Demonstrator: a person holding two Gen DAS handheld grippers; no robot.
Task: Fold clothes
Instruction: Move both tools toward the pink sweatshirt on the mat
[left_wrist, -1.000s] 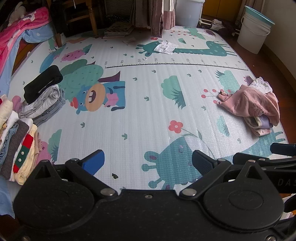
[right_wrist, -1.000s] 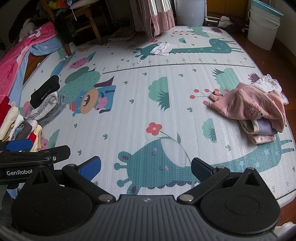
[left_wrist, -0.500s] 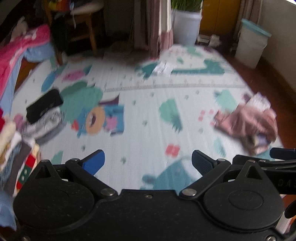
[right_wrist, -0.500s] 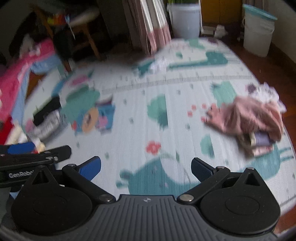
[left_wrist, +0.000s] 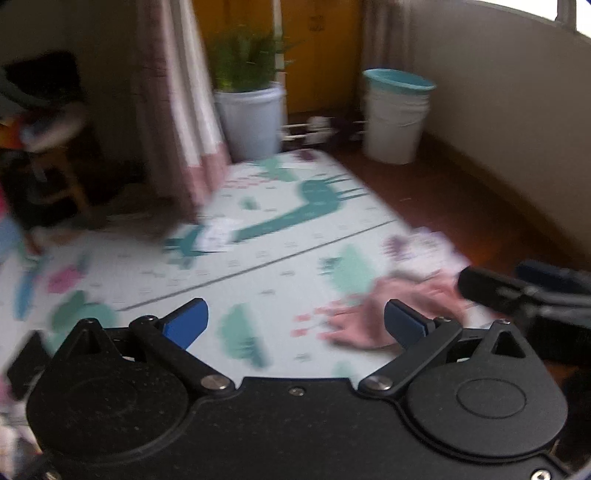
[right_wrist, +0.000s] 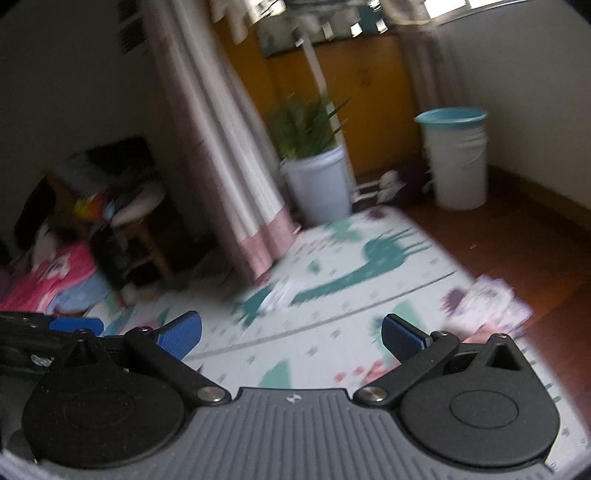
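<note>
Both views are blurred by motion. A crumpled pink garment (left_wrist: 399, 314) lies on the patterned play mat (left_wrist: 258, 266), just beyond the right finger of my left gripper (left_wrist: 295, 325), which is open and holds nothing. A pale purple-print garment (left_wrist: 432, 247) lies behind the pink one at the mat's edge. My right gripper (right_wrist: 291, 332) is open and empty too, tilted up toward the room's far end. The purple-print garment (right_wrist: 487, 306) shows at its right. The right gripper's body (left_wrist: 524, 295) enters the left wrist view from the right.
A curtain (right_wrist: 236, 177) hangs over the mat's far side. A potted plant (right_wrist: 317, 177) and a white bucket (right_wrist: 458, 162) stand beyond the mat on brown floor. A chair (right_wrist: 136, 229) and pink bedding (right_wrist: 51, 277) are at the left. White paper (left_wrist: 218, 232) lies on the mat.
Both grippers have tilted up and swung right, so the views now show the far wall, plant and bucket. The folded stacks at the left have left view. The pink garment looks closer.
</note>
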